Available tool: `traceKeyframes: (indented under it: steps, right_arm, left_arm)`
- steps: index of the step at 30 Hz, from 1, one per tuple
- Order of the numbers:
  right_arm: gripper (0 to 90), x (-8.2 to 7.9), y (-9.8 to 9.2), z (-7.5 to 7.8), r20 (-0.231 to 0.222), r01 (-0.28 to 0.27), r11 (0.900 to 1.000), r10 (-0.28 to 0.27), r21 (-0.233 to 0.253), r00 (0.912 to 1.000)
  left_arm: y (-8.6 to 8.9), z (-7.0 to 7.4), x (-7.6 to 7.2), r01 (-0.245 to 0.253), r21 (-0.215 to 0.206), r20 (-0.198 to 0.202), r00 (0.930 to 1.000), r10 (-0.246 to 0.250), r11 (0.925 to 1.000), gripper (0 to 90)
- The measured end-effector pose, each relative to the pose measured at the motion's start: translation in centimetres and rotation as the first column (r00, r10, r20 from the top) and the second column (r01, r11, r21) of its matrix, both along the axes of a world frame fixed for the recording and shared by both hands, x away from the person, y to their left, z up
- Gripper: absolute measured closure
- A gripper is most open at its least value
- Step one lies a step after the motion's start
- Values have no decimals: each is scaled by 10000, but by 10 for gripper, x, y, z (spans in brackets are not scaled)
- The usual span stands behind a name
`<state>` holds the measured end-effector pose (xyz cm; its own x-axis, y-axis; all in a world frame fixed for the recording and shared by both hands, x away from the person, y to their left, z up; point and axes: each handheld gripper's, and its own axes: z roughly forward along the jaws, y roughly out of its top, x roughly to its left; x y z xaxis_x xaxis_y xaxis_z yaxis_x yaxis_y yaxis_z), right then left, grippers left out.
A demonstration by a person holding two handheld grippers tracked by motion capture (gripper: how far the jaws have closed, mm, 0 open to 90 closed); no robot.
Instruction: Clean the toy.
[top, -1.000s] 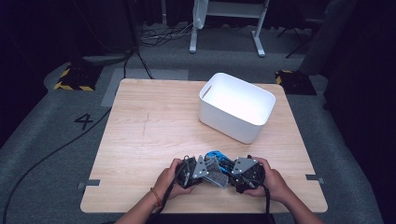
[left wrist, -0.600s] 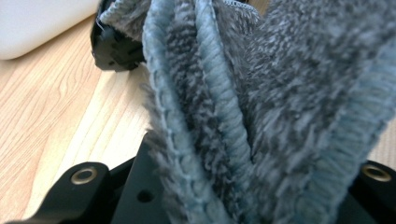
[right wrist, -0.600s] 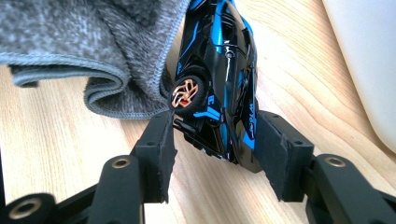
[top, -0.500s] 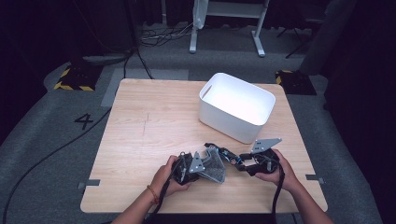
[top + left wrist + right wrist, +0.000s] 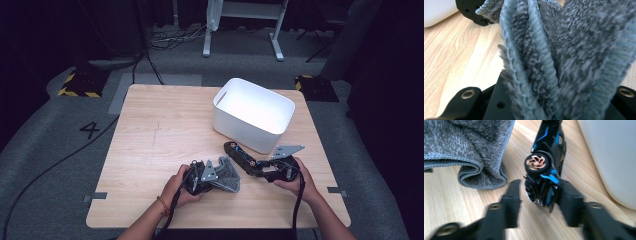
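A grey fluffy cloth (image 5: pixel 231 179) lies folded at the table's front middle, and my left gripper (image 5: pixel 221 176) is shut on it. In the left gripper view the cloth (image 5: pixel 564 50) bunches up in folds between the jaws of the left gripper (image 5: pixel 554 100). A black and blue toy car (image 5: pixel 240 154) lies just right of the cloth, tipped on its side with a copper wheel up. My right gripper (image 5: pixel 540 184) stands open with its jaws on either side of the car's (image 5: pixel 541 165) tail and a small gap at the left jaw. In the high view the right gripper (image 5: pixel 256 167) points up-left.
A white plastic bin (image 5: pixel 255 112) stands behind the right gripper, and its wall (image 5: pixel 609 157) is close beside the car. The grey cloth (image 5: pixel 469 142) lies just left of the car. Bare wooden table (image 5: pixel 160 130) stretches across the left and back. Cables trail off the front edge.
The right gripper has pulled the car away to the right, out of the cloth, and its jaws have spread. The left gripper stays on the cloth.
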<state>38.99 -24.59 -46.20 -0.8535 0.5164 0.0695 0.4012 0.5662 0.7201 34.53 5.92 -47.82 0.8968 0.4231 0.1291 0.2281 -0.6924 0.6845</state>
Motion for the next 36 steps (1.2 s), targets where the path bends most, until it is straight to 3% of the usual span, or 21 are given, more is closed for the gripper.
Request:
traceKeyframes:
  steps: [6,8,9,13,14,21,23,25,28,31,33,35,36]
  right_arm:
    - [277,0,11,-3,358,725,9966,-711,-382,9968]
    - [259,1,15,-5,459,900,9946,-877,-510,9951]
    - [270,2,16,-5,526,961,9941,-934,-513,9942]
    - [548,7,18,-9,620,1007,9943,-984,-341,9932]
    - [573,7,18,-9,722,947,9949,-921,-339,9931]
    - [587,10,10,-12,548,896,9959,-899,88,9944]
    - [587,9,8,-12,360,869,9959,-877,252,9955]
    - [587,8,7,-12,313,773,9967,-781,245,9965]
    - [588,6,7,-12,207,742,9967,-749,328,9970]
    - [587,4,7,-12,133,807,9960,-813,389,9966]
    - [587,4,7,-12,143,836,9958,-841,367,9964]
    - [587,3,7,-12,105,870,9953,-875,415,9961]
    - [587,3,8,-12,74,840,9955,-844,443,9964]
  left_arm:
    - [-2,0,5,-169,-90,66,9998,169,9998,741]
    - [-2,1,9,-346,-294,90,9994,349,9990,747]
    - [-2,1,11,-434,-424,40,9990,436,9982,749]
    - [-1,3,23,-780,-1055,-176,9969,766,9914,756]
    - [-2,4,25,-843,-1192,-161,9964,830,9893,758]
    - [-8,11,34,-985,-1507,194,9945,1025,9837,761]
    - [-12,12,35,-995,-1353,385,9937,1056,9858,761]
    - [-15,10,38,-1140,-922,700,9902,1207,9892,762]
    - [-15,2,47,-1667,-607,671,9830,1706,9841,766]
    - [-13,-3,54,-2040,-841,312,9778,2072,9753,766]
    - [-14,-4,54,-1934,-982,250,9801,1967,9762,766]
    - [-20,-2,49,-1209,-1316,84,9924,1231,9839,767]
    - [-26,-2,46,-920,-1251,98,9955,939,9879,768]
